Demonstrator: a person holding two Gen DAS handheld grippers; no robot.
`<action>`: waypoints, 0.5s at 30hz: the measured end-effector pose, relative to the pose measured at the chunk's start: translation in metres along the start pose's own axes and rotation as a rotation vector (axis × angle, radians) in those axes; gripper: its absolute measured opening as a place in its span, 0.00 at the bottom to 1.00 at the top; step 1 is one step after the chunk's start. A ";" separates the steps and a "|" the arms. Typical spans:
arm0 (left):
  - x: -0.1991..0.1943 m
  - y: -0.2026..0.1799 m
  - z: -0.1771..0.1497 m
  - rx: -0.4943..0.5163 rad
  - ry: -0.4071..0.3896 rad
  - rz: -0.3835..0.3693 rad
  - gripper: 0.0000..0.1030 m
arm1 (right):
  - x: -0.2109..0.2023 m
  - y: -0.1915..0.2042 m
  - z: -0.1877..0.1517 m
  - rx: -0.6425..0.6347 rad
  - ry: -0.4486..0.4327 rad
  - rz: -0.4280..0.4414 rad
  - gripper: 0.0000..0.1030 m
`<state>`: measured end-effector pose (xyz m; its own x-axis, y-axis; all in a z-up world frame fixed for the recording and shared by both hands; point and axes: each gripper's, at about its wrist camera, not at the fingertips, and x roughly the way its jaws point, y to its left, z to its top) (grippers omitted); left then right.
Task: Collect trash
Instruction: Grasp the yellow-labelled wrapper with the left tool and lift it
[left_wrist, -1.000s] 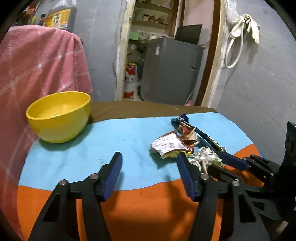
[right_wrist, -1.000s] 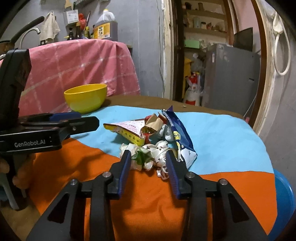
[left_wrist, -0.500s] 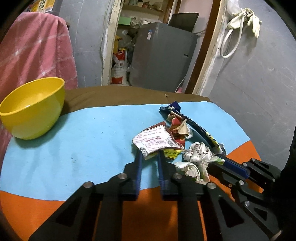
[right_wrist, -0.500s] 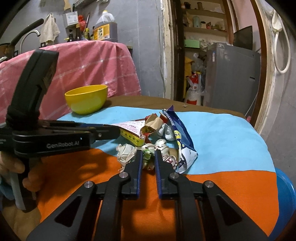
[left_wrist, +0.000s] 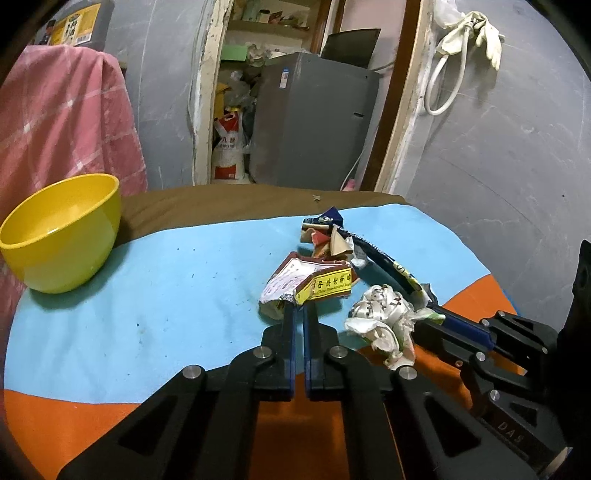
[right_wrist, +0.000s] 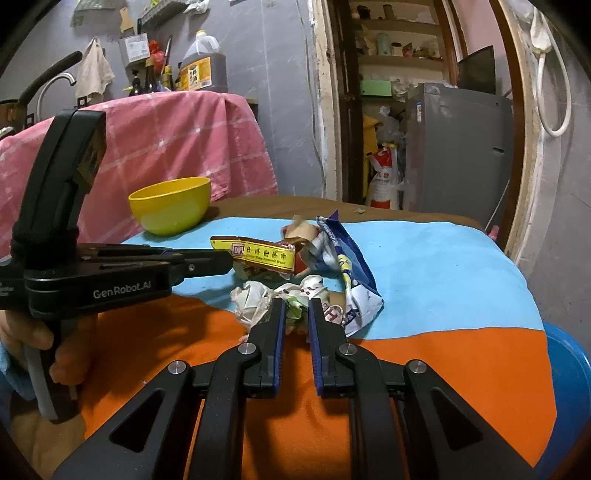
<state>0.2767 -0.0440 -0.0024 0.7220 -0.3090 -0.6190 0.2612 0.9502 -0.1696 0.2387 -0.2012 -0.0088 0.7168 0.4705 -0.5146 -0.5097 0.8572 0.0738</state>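
Desk (left_wrist: 155, 288): blue and orange cloth cover.
Far left: yellow bowl (left_wrist: 61, 232).
Middle right: heap of wrappers (left_wrist: 332, 273) and crumpled paper (left_wrist: 384, 321).

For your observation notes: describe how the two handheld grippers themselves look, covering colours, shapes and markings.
Both the left gripper and the right gripper are matte black angular linkages with silver pivot bolts and cut-out openings. Their slim fingers carry blue pads. The left gripper's side reads "GenRobot.AI" in white, above an upright black handle.
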 end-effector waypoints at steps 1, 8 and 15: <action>0.000 0.000 0.000 0.001 -0.002 0.000 0.01 | -0.001 0.000 0.000 0.001 -0.003 0.000 0.10; -0.005 0.000 -0.001 -0.009 -0.025 0.004 0.00 | -0.007 -0.001 -0.001 -0.001 -0.025 -0.007 0.10; -0.019 -0.006 -0.006 0.008 -0.057 0.017 0.00 | -0.019 -0.001 0.001 0.004 -0.077 0.009 0.10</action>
<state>0.2578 -0.0432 0.0061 0.7614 -0.2951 -0.5772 0.2538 0.9550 -0.1534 0.2261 -0.2106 0.0016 0.7469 0.4923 -0.4470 -0.5141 0.8538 0.0813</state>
